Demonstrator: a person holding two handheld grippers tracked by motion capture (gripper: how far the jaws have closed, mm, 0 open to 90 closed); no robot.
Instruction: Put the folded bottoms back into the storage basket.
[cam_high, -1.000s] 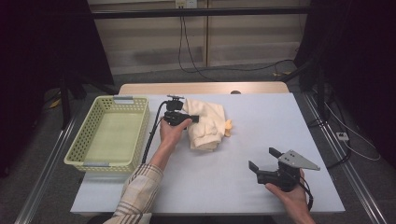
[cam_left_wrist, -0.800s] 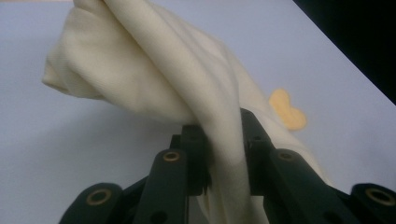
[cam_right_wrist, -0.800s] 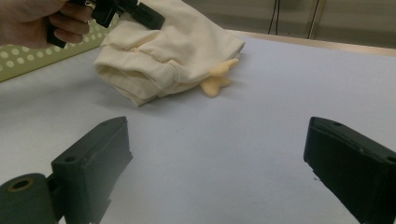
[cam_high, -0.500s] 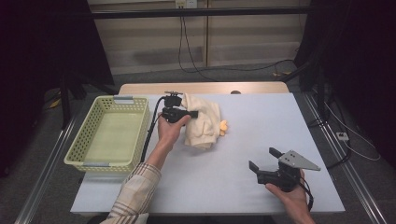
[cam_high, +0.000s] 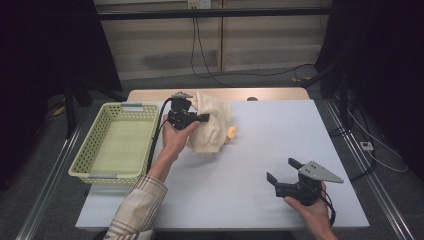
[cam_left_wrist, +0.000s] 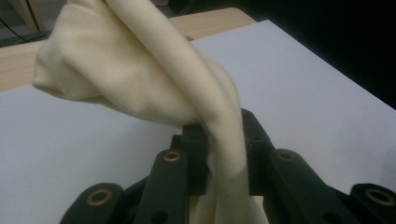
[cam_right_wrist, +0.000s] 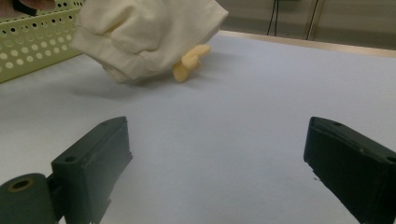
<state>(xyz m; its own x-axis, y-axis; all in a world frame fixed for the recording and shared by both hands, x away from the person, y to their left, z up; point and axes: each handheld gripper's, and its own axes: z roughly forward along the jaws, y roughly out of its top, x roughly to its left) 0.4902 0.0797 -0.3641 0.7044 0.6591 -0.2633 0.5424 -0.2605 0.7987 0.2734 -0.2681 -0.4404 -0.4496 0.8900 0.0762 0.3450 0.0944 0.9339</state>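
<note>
The pale blue-grey tabletop (cam_high: 260, 165) lies under both tools, and a light green perforated plastic basket (cam_high: 117, 145) stands on it just to the left of the left tool (cam_high: 202, 118). This tool is closed tight on a fold of the cream-coloured soft cloth (cam_left_wrist: 154, 79), which hangs from its jaws, bunched, with its lower part near the tabletop. The right tool (cam_high: 281, 170) is well apart from the cloth, near the front edge, with its jaws wide and nothing between them; a small yellow piece (cam_right_wrist: 189, 63) shows under the cloth, far ahead of it.
</note>
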